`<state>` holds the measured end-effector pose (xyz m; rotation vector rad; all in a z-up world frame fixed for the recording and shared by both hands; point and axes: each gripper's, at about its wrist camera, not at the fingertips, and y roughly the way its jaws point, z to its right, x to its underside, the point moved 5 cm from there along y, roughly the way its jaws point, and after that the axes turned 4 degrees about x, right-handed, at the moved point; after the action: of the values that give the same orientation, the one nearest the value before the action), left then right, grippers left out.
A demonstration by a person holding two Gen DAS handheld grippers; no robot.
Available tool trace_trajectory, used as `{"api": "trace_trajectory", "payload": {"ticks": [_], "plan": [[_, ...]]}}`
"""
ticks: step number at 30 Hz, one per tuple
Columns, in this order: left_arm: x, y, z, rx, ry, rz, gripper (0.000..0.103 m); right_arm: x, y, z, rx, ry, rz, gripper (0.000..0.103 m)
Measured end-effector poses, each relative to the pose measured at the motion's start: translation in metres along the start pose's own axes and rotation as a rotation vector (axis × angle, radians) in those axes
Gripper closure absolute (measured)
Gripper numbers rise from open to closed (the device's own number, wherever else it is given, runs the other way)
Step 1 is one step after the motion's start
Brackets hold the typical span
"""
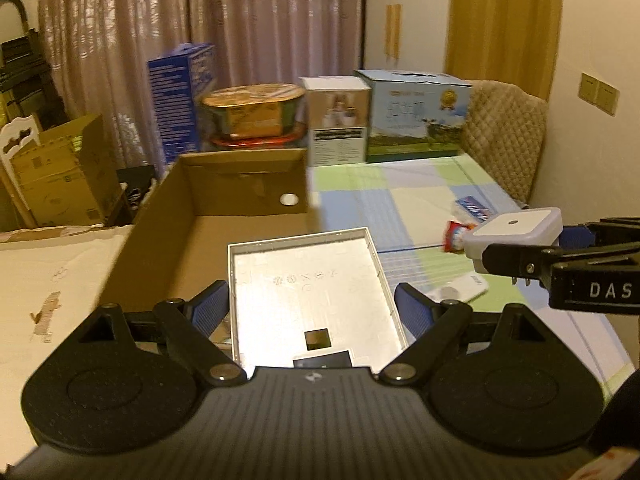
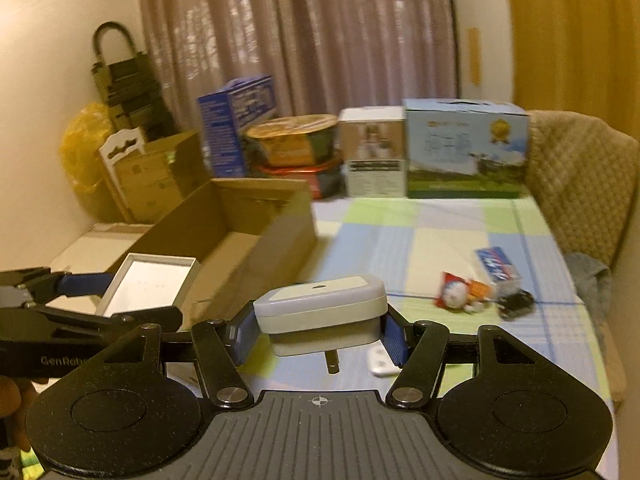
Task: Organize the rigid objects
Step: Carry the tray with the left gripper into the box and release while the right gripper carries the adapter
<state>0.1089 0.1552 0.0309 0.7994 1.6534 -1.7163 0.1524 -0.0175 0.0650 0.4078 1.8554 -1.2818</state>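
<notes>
Right claw [image 2: 320, 326] gripping adapter [image 2: 320, 300], prongs (perhaps) blurred

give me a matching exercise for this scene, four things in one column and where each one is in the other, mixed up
Things:
1. silver tray
2. white plug adapter
3. open cardboard box
4. red and white snack packet

Places:
A. lying loose on the checked tablecloth
B. between the left gripper's fingers
C. standing on the table with its top open
D. clamped in the right gripper, prong pointing down

Pairs: 1-B, 2-D, 3-C, 4-A
</notes>
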Motion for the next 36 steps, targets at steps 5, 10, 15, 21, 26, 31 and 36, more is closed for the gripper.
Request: {"api": "trace_trajectory", "payload": {"ticks": [5,10,15,21,26,31,36], "plan": [[-0.006,0.001,-0.042,-0.036,-0.015,-0.01,0.017,-0.01,0.028,-0.037,-0.055,-0.04,-0.016,0.044],[-0.011,0.007,-0.071,-0.05,-0.02,-0.019,0.017,-0.018,0.055,-0.065,-0.092,-0.071,-0.034,0.044],[-0.015,0.017,-0.096,-0.05,-0.037,-0.028,0.017,-0.023,0.078,-0.083,-0.118,-0.088,-0.051,0.044],[-0.015,0.034,-0.12,-0.063,-0.047,-0.054,0.017,-0.026,0.104,-0.095,-0.134,-0.074,-0.089,0.044],[-0.012,0.046,-0.13,-0.069,-0.04,-0.075,0.016,-0.022,0.116,-0.106,-0.14,-0.101,-0.107,0.044],[-0.01,0.054,-0.137,-0.063,-0.053,-0.082,0.016,-0.018,0.123,-0.111,-0.147,-0.113,-0.118,0.044],[-0.01,0.058,-0.139,-0.074,-0.056,-0.085,0.015,-0.017,0.127,-0.115,-0.148,-0.12,-0.121,0.044]]}}
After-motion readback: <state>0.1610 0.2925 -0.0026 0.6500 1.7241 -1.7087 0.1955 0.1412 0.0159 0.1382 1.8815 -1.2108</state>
